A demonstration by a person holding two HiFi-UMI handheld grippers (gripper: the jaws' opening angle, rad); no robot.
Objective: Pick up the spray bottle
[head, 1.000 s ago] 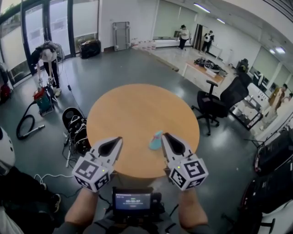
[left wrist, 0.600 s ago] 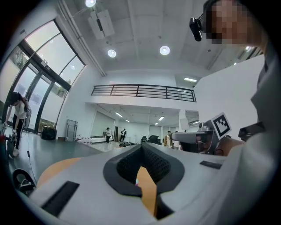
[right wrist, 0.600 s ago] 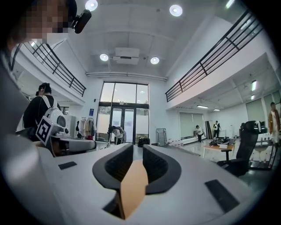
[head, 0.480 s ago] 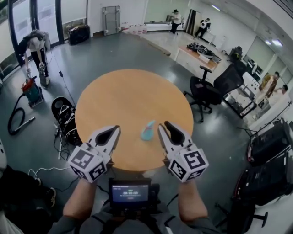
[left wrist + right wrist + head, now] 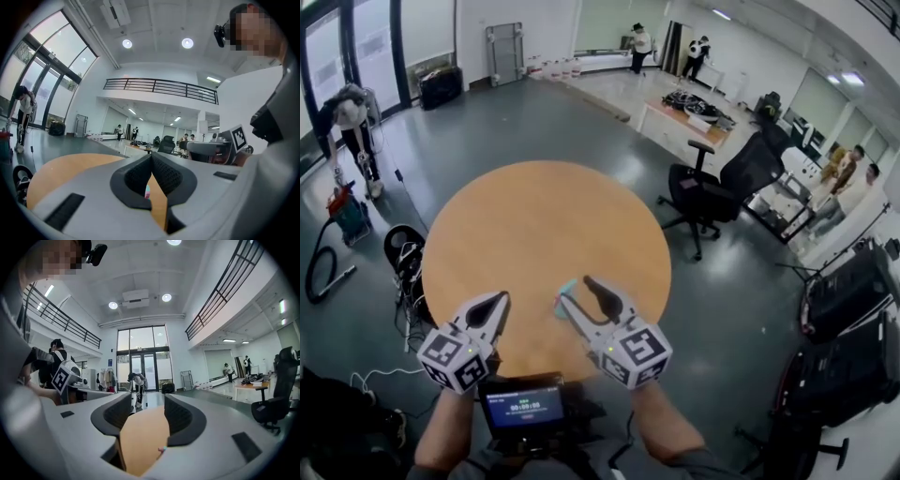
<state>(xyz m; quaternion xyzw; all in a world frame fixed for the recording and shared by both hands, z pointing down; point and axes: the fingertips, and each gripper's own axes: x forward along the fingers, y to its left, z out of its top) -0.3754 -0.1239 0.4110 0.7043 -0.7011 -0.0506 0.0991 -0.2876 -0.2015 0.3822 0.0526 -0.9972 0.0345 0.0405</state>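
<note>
Spray bottle (image 5: 567, 286), small teal plastic one w/ a pinkish bit, sits on the round light-wood tabletop (image 5: 534, 216), at approx 6 o'clock of the disc, near the edge closest to me. Can't tell from the head view if it's upright or tipped.

Right gripper (image 5: 574, 291), grey w/ a marker cube at the back, points level toward 11 o'clock. Its jaws are opening, about half spread. In the head view the spray bottle is right at the tips. In the right gripper view I only get a pink-teal sliver (image 5: 162, 450) low down by the inner edge of the 3 o'clock jaw; the rest of the gap shows bare tabletop. The pads aren't pressing on the bottle, so no grip.

Left gripper (image 5: 501, 300), same grey build, is over the tabletop at 9 o'clock of the bottle, apart from it. Its jaws are pressed together w/ nothing pinched. In the left gripper view a thin strip of the bottle (image 5: 147, 190) shows thru the slot under the closed tips.

Small dark screen unit (image 5: 523, 408) at 6 o'clock, betw. my forearms. Black office chair (image 5: 712, 187) on the grey floor, off the tabletop at 2 o'clock. A person (image 5: 342, 112) bends over at 10 o'clock by the windows.
</note>
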